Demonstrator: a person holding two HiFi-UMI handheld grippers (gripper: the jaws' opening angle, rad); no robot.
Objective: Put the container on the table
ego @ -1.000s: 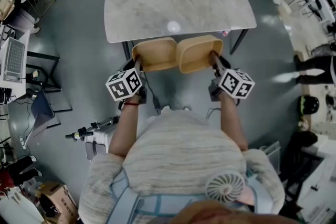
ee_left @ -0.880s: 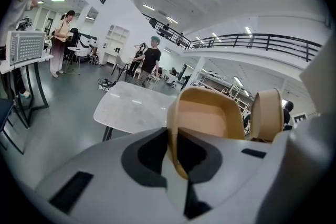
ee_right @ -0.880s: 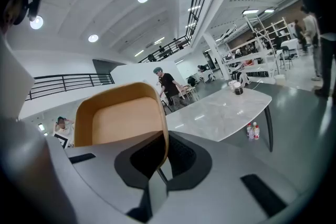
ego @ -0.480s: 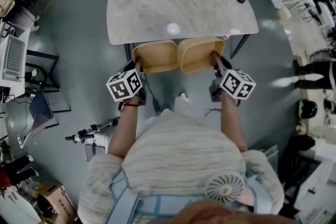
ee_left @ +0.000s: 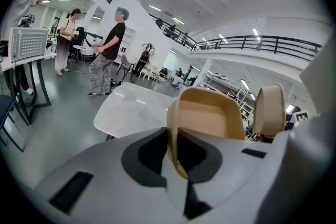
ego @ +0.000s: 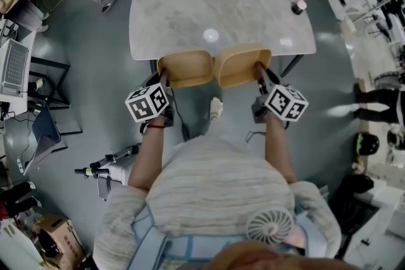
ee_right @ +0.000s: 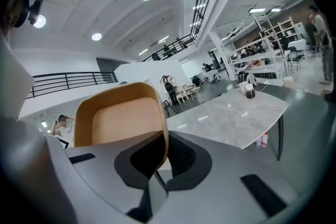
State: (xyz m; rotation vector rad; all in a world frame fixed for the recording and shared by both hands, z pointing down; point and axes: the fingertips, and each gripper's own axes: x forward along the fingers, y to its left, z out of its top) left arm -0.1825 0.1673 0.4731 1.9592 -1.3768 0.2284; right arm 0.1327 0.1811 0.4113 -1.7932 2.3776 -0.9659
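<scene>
At tabletop (ego: 221,9) near edge: gripping rim of left tan container (ego: 186,67) with left tool (ego: 166,75), right tan container (ego: 242,64) with right tool (ego: 258,67).

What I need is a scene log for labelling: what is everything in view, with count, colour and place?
left container: one, tan, at the table's near edge
right container: one, tan, right beside the left container
table: one, pale marble top, ahead
small object: one, pink and dark, table's far right corner
laptop: one, grey, desk at far left
bystanders: at least two, beyond the table
left gripper: white, shut on left container's rim
right gripper: white, shut on right container's rim
forearms: two, bare
</scene>
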